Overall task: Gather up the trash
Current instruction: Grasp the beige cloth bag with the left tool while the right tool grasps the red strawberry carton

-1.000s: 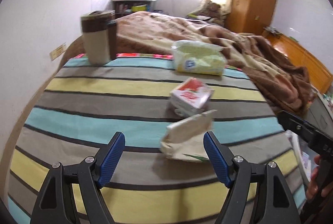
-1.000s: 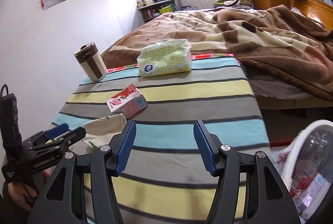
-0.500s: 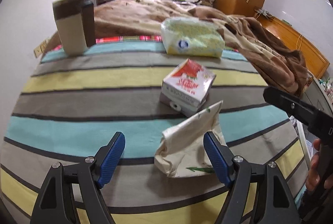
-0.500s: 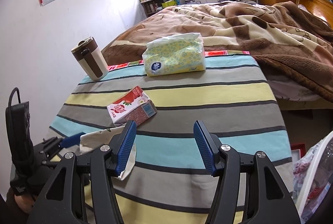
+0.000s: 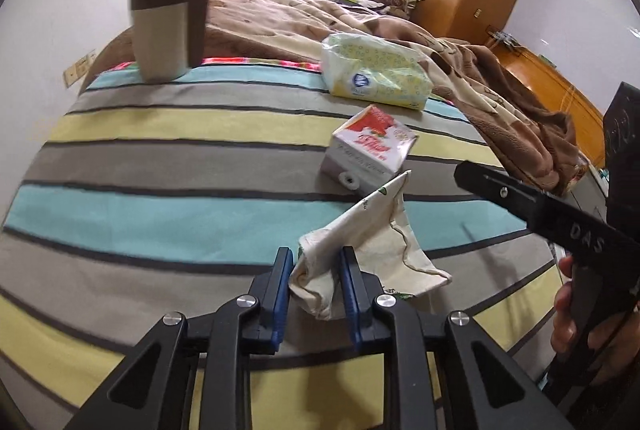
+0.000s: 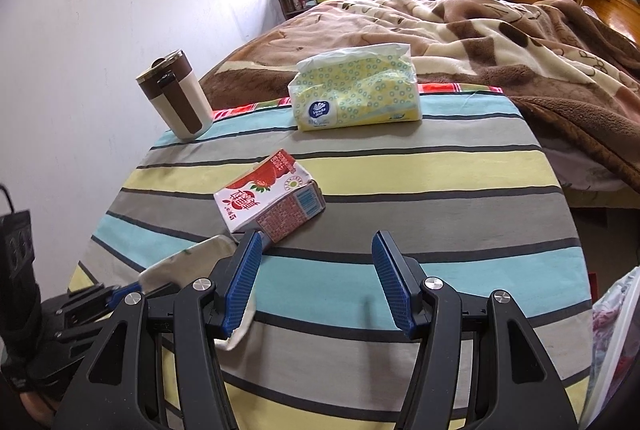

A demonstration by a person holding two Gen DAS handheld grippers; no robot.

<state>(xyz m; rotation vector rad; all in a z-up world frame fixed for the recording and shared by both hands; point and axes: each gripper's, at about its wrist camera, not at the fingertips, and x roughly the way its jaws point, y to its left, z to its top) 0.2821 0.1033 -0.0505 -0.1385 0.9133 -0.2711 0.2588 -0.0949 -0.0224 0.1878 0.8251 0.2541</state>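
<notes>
A crumpled cream paper wrapper [image 5: 372, 246] lies at the near side of the striped tablecloth [image 5: 160, 214], and my left gripper [image 5: 316, 262] is shut on its bunched end. The same wrapper [image 6: 188, 262] shows at the lower left of the right wrist view, partly hidden behind my own finger. A red and white drink carton [image 5: 370, 150] lies on its side just beyond the wrapper. My right gripper [image 6: 316, 270] hovers open over the cloth, right of the carton [image 6: 268, 198], with nothing between its blue pads [image 6: 242, 282].
A brown and cream lidded mug [image 6: 176, 98] stands at the table's far left. A yellow tissue pack [image 6: 356, 90] lies at the far edge. Behind is a bed with a brown blanket [image 6: 500, 30]. A white bin with trash [image 6: 612, 330] sits right of the table.
My left gripper dropped towards the wrapper and its jaws closed on it, lifting one corner. My right gripper drifted left, closer to the carton, still open.
</notes>
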